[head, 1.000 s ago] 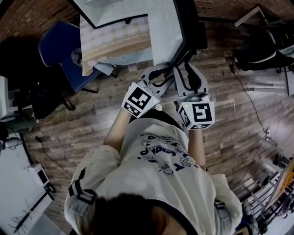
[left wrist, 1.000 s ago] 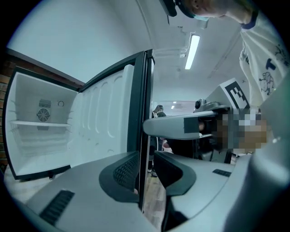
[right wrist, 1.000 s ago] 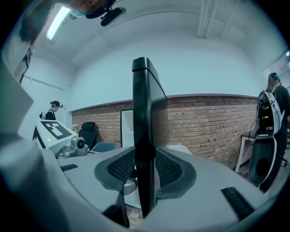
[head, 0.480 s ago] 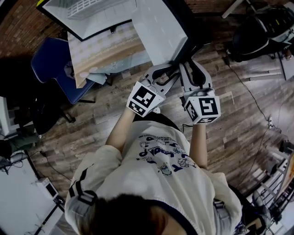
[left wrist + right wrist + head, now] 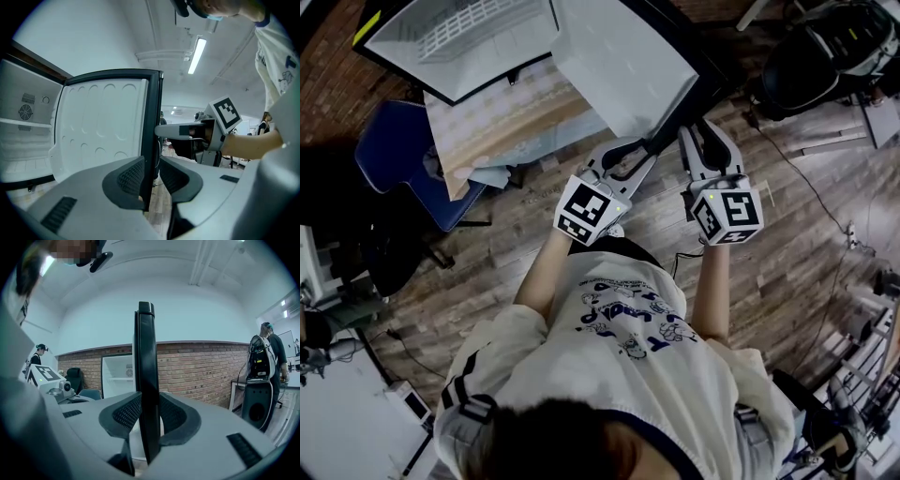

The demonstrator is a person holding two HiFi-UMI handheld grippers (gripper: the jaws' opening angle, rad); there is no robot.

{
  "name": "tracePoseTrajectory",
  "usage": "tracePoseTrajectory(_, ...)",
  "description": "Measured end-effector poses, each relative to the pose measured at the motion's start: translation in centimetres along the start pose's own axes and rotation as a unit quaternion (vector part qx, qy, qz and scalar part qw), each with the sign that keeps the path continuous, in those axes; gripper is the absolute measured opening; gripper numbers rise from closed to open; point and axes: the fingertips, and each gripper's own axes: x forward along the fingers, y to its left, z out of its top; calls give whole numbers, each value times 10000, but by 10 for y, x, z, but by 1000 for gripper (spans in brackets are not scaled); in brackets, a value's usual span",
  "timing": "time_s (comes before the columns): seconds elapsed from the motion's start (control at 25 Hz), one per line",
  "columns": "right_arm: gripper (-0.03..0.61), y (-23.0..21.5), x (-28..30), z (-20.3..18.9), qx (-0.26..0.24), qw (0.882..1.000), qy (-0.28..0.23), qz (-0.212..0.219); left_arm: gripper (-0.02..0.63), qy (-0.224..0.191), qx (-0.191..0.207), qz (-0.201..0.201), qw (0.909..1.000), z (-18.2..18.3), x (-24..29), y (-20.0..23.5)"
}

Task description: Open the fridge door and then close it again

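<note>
The fridge door (image 5: 628, 66) stands swung open, its white inner liner (image 5: 103, 126) facing the cabinet (image 5: 459, 37). My left gripper (image 5: 642, 150) is shut on the door's black free edge (image 5: 152, 131), which runs up between its ribbed pads (image 5: 133, 176). My right gripper (image 5: 705, 136) holds the same edge (image 5: 145, 380) a little further along. Its jaws are closing, and its pads (image 5: 126, 413) sit against both sides of the edge. In the left gripper view the right gripper (image 5: 187, 131) shows just beyond the door.
A blue chair (image 5: 403, 150) stands left of the fridge on the wooden floor (image 5: 487, 253). Black equipment (image 5: 825, 47) and cables lie at the right. A brick wall (image 5: 201, 366) runs behind, with a person (image 5: 272, 357) by a black stand at the far right.
Both grippers have moved right and up the picture with the door edge, the right one further. More of the open cabinet shows at the upper left.
</note>
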Motion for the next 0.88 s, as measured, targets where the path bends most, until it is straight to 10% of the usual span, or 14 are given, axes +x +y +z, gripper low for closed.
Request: tracePoseTrajectory(0.88, 97, -90, 25, 7, 43, 9992, -12, -394, 109, 55, -99, -68, 9999, 1, 21, 21)
